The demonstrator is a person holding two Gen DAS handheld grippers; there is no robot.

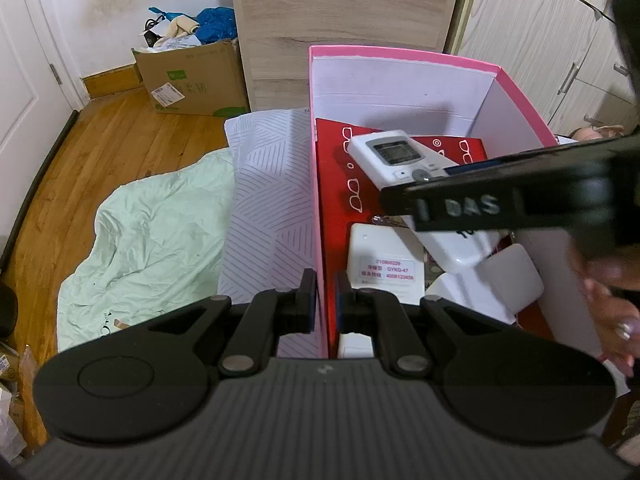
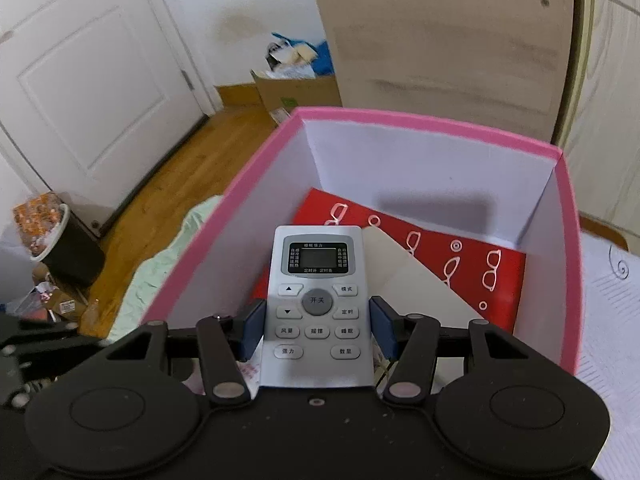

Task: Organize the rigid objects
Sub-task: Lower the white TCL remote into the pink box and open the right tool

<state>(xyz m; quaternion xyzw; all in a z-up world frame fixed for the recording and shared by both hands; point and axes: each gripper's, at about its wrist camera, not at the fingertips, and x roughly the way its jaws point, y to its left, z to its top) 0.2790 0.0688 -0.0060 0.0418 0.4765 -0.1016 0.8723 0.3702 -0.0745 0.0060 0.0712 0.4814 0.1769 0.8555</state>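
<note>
Wood floor [image 1: 100,148], white door [image 2: 92,92] and a pale wood wardrobe [image 1: 344,4] form the background; a cardboard carton [image 1: 192,80] of clutter sits on the floor beside the wardrobe. Landmark: pink box [image 1: 404,55], open-topped, white inside, standing on a bed with a striped pillow [image 1: 272,184] and a mint-green sheet [image 1: 152,236] just left of the box.

Left tongs [image 1: 325,300]: jaws nearly together, pinching the box's left wall near its front corner, 1 pad outside the wall and 1 inside.

Right tongs [image 2: 318,330]: jaws part-way apart, blue pads pressing both long edges of a white remote control [image 2: 318,304], which is held face-up, display end forward. Remote hangs over the inside of the box, above the contents, tilted down toward the far wall.

Inside the box: red card printed with white spectacles [image 2: 460,264] on the floor; 1 white labelled device [image 1: 386,264] and other white blocks toward the near end, below the remote.

A hand [image 1: 616,312] shows at the box's right side, blurred.
</note>
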